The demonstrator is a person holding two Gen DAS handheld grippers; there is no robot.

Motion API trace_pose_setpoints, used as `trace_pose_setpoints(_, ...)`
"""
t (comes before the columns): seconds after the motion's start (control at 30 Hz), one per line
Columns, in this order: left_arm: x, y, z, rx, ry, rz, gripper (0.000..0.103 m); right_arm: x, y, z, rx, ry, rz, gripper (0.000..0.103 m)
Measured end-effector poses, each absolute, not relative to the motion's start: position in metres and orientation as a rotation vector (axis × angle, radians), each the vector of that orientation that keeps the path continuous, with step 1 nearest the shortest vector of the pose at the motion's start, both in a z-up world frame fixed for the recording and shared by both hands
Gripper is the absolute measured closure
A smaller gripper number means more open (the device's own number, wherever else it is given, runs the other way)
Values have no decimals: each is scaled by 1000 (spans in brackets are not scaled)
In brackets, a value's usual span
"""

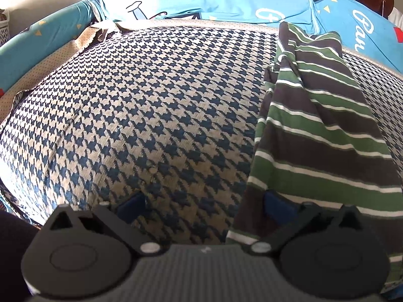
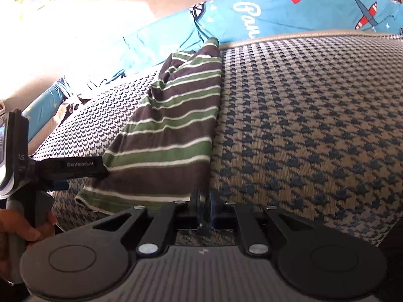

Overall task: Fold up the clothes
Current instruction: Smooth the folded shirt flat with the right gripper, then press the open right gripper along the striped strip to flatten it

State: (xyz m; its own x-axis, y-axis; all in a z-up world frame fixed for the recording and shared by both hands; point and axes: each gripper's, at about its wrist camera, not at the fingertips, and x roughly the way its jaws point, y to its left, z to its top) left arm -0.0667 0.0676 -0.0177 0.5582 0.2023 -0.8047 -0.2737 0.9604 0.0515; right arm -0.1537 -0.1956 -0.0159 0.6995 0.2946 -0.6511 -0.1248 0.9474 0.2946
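Striped garment [image 1: 320, 125], grey-green with white lines, lies as a long narrow band on the houndstooth blanket [image 1: 141, 105], its far end reaching the blue printed sheet [image 1: 226, 0]. The band's right edge runs straight, consistent with a lengthwise fold.

Left claw [image 1: 204, 201] spread wide; one blue pad rests at the garment's near left edge, the other over bare blanket, likely placed to take that edge. Right claw [image 2: 204, 201] pressed together at the garment's near right corner; whether cloth is pinched between the pads cannot be told.

Could be mid-fold or narrowed and awaiting a crosswise fold.
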Motion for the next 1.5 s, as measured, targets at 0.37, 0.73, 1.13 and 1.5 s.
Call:
trace_pose_setpoints(0.37,-68,71,-14,-118,906,295,0,-149,-195,-19,243,763,236,87)
trace_pose_setpoints(0.73,-67,72,-7,-127,858,319,0,-148,-185,-17,196,711,279,86)
trace_pose_setpoints(1.13,-74,86,-11,-171,905,298,0,-142,-174,-27,195,784,312,77)
trace_pose_setpoints(1.5,-84,82,-14,-145,941,277,0,-140,-176,-29,224,795,304,76)
